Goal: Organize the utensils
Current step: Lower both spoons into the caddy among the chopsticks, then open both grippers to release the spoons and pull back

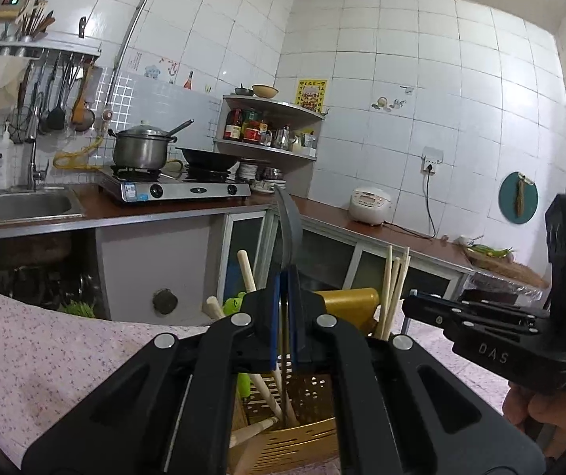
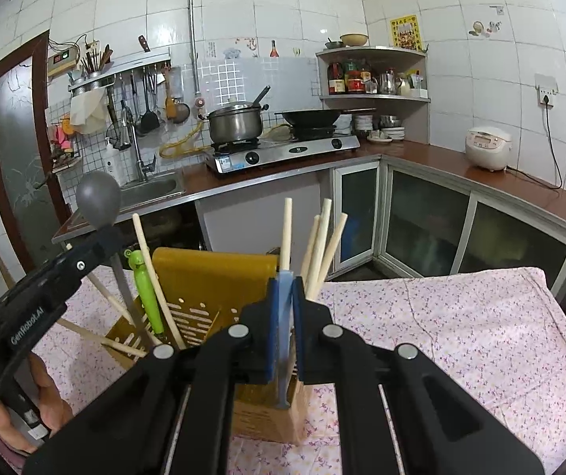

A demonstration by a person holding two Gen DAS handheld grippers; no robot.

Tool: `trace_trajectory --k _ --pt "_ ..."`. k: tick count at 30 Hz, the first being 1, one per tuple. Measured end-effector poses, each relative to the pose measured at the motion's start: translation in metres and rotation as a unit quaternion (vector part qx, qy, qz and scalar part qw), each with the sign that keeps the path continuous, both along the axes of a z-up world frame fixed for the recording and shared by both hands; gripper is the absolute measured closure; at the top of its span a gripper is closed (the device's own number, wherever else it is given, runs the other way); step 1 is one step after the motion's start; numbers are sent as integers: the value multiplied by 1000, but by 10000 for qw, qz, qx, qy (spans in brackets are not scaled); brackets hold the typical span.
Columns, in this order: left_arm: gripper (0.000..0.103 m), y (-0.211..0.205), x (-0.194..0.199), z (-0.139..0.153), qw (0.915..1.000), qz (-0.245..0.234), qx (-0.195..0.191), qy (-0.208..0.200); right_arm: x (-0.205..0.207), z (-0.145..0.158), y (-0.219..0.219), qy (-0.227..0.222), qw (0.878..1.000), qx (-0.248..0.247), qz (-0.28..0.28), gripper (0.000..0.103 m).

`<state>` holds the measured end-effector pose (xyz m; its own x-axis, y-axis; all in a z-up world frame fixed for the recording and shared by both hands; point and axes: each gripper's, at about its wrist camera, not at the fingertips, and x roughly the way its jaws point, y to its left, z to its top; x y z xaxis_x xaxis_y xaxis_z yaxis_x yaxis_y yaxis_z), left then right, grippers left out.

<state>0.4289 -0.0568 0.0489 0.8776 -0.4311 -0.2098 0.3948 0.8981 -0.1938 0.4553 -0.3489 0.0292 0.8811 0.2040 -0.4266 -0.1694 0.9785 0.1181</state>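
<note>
A: Which utensil does each gripper carry?

B: The left gripper (image 1: pixel 286 308), at lower centre of its own view, is clenched on the handle of a grey spoon (image 2: pixel 98 202); in the right wrist view the bowl shows at centre left, above the gripper. The right gripper (image 2: pixel 286 316) is clenched on a pale blue, flat utensil (image 2: pixel 284 340) whose identity cannot be made out.

A: Where do these lie relative to the holder?

B: The yellow utensil holder (image 2: pixel 207 289) stands on the floral-clothed surface (image 2: pixel 461 336), directly beneath and just ahead of both grippers. The spoon's long axis runs near upright, bowl up, handle pointing down toward the holder's left part, beside the green utensil (image 2: pixel 146 289). The blue piece also hangs near upright, its lower end at the holder's right near corner. Wooden chopsticks (image 2: pixel 314 253) already stand inside.

A: What is hidden?

B: Both grippers block the holder's openings, so the compartments and both utensils' lower tips are unclear. Whether either tip has entered the holder cannot be told.
</note>
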Motion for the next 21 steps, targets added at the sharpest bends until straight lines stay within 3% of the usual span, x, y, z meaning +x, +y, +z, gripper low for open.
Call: trace_trajectory --k 9,13,17,20,21 --pt "100 -10 -3 4 9985 229 467 146 -2 0 -3 106 9999 32 4 96" --pt "91 -23 5 8 9939 295 960 461 3 -1 1 251 9997 -36 28 96" --pt "90 -23 7 15 9919 189 941 828 13 -6 0 527 9986 44 29 96" --pt "80 -18 3 19 9911 144 844 1019 16 -12 3 748 9969 77 221 94" --pt "72 -15 -1 21 9907 155 850 1052 16 -13 2 798 9965 78 217 94"
